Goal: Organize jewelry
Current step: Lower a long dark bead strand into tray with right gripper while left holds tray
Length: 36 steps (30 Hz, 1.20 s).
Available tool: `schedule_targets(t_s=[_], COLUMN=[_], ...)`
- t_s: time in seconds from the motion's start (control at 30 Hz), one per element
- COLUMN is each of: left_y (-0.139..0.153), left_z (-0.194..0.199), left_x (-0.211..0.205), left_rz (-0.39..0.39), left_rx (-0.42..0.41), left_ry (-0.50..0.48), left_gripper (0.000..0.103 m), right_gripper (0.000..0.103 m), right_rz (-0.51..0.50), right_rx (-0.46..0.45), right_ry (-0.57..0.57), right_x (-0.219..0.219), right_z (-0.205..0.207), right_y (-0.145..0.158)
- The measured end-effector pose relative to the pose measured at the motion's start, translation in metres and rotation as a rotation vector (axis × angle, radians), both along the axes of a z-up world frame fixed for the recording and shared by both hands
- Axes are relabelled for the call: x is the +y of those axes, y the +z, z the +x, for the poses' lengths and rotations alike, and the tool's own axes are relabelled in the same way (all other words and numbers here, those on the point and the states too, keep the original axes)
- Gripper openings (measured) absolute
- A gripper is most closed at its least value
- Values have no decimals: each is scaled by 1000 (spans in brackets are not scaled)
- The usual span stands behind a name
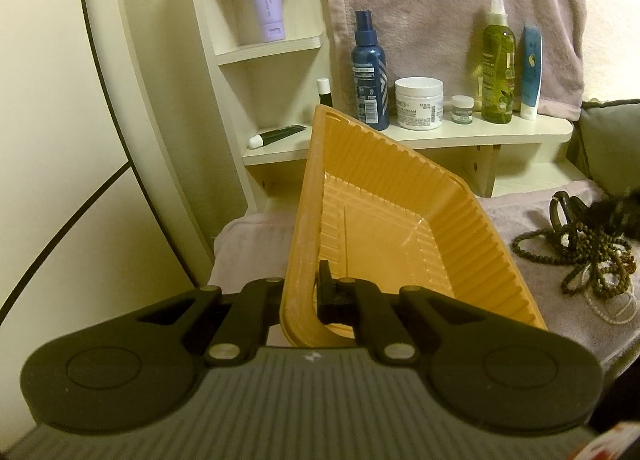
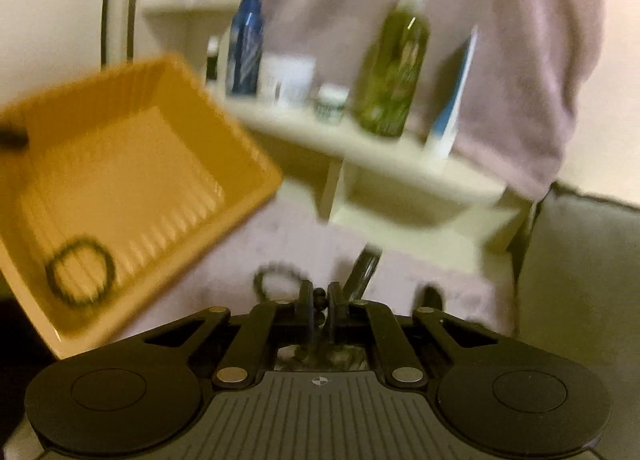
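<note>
Left gripper: fingers clamped on the rim of the orange tray, one finger inside the wall, one outside. Tray held tilted, open side toward the jewelry pile on the lavender cloth, probably to shorten each transfer.

Right gripper: fingers nearly closed on a beaded strand; view is blurred. One beaded bracelet already lies in the tray. A second ring lies on the cloth just ahead.

Each wrist camera looks forward along its own gripper's fingers, low and close. Both views share the orange tray and the toiletry shelf beyond; the right view is blurred.
</note>
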<state>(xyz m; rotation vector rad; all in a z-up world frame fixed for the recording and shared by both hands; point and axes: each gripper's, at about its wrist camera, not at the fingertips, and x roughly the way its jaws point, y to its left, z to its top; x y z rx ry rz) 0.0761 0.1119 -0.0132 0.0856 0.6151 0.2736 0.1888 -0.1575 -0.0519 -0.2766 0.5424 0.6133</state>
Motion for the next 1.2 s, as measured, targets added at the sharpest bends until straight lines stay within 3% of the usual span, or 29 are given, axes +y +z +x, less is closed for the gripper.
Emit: schedule_targets(t_s=[0.17,0.7,1.2], left_y=[1,2,3], left_z=[1,-1,0], left_x=[1,5,4], left_rz=[-1,-10,-9], left_rx=[-1,-10,-15], left_ry=[-1,-4,-8], left_gripper=[4,4,5], right_gripper=[6,6,6], right_rz=[83,153,204], right_rx=[-59,-293,-442], right_ry=[-7,-14,-2], right_x=[-12,-40,-39], right_z=[6,1,-3], right_y=[49,183,253])
